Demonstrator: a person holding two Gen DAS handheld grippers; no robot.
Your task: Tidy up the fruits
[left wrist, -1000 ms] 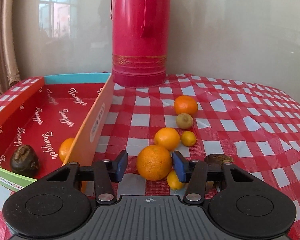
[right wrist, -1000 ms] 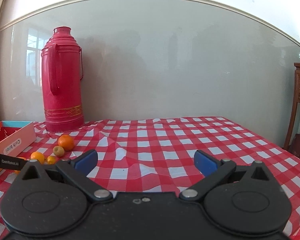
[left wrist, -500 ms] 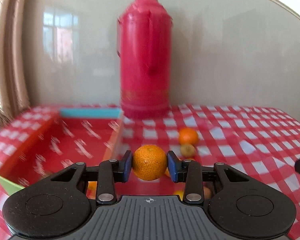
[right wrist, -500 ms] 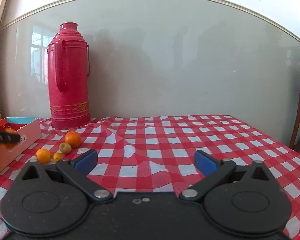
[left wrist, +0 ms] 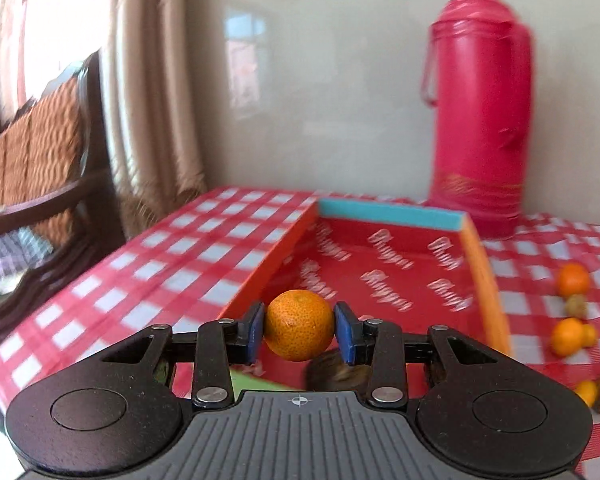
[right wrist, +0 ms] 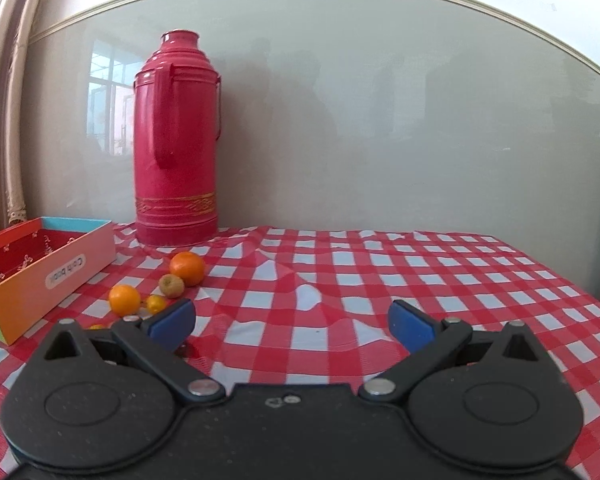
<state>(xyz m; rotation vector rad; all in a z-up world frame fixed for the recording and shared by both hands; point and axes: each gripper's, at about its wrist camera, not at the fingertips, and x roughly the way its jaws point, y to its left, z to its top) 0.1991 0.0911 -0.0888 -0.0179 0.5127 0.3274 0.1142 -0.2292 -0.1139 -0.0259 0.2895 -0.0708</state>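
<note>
My left gripper [left wrist: 300,326] is shut on an orange [left wrist: 299,325], its blue pads pressing both sides, and holds it above the near end of the red box [left wrist: 380,280]. A dark brown fruit [left wrist: 334,372] lies in the box just under the fingers. Several small oranges [left wrist: 573,279] and a brownish fruit [left wrist: 576,306] lie on the checked cloth to the right of the box. My right gripper [right wrist: 292,322] stands open over the cloth with nothing between its fingers. Left of it lie an orange [right wrist: 187,268], a brownish fruit [right wrist: 171,285] and a second orange [right wrist: 124,299], beside the box [right wrist: 60,276].
A tall red thermos [right wrist: 176,144] stands at the back against the wall, just behind the box. A wooden chair [left wrist: 40,168] and a curtain [left wrist: 152,92] are off the table's left edge. The red checked cloth [right wrist: 380,280] spreads to the right.
My left gripper closed on the orange, lifted it off the cloth and swung left over the box. The right gripper shifted slightly, bringing the thermos and fruits more into its view.
</note>
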